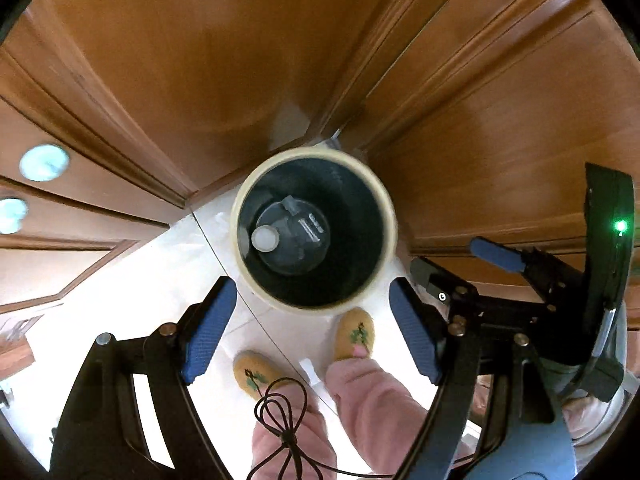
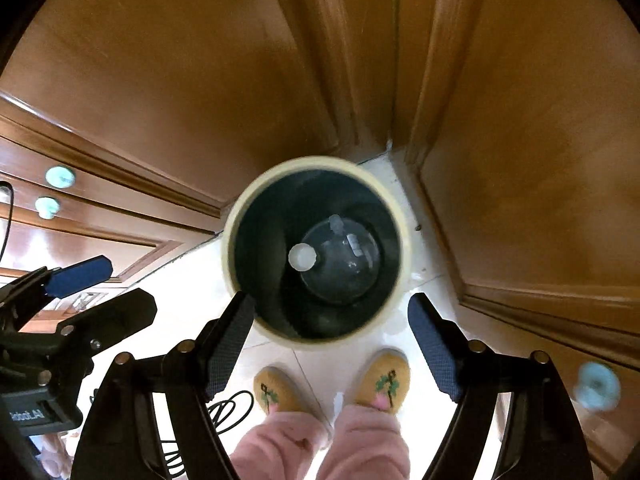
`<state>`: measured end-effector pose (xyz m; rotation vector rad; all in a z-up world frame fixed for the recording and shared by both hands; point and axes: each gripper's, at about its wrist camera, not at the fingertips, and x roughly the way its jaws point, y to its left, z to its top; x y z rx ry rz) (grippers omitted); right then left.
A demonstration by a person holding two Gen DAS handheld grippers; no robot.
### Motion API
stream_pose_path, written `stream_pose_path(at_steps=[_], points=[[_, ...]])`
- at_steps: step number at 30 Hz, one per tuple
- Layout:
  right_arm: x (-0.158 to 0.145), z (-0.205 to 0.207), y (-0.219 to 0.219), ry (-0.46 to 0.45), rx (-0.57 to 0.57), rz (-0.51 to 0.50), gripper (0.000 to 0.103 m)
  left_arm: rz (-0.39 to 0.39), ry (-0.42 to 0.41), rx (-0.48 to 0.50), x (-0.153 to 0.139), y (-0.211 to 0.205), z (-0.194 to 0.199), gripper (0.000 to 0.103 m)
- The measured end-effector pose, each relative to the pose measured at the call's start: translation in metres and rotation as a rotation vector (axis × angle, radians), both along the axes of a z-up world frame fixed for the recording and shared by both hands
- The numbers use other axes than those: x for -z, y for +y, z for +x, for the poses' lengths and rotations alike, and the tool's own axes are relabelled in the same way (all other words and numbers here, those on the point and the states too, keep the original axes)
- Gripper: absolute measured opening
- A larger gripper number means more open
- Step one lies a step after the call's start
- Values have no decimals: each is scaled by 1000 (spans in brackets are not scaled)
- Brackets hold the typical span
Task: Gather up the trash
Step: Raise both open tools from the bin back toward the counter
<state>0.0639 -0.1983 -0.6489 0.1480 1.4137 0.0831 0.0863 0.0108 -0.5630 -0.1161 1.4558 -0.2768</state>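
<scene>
Both tools hang point-down over a cream-rimmed bin (image 1: 314,230) standing on the pale tiled floor (image 1: 160,272) in a corner of wooden cabinets (image 1: 200,60).

Left tool (image 1: 312,334): jaws spread wide, nothing between the blue pads. Right tool (image 2: 330,344): likewise wide apart and empty. In the left view the right tool also shows at the right edge, clear of the bin.

Trash: a clear bottle with a white cap (image 2: 303,257) lies at the bottom of the bin on its dark liner. The picture is blurred there, so whether anything else lies beside it cannot be told.

Step in hand, as judged: the drop into the bin looks finished, with both tools unloaded above the opening.

Next move, as judged: turn away from the bin and seek further trash; none shows on the visible floor. The person's slippered feet (image 2: 332,388) stand just beside the bin, and a loose black cable (image 1: 280,420) dangles near the left tool, which could snag when swinging away.
</scene>
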Motion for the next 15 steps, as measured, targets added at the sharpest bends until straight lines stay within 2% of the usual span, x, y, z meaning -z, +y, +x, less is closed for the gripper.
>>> stream_pose_path(at_steps=[6, 15], points=[[-93, -9, -10, -25, 24, -26, 80, -18, -42, 10, -106, 1, -9, 76], [-238, -36, -3, -127, 70, -11, 80, -20, -212, 60, -271, 10, -23, 76]])
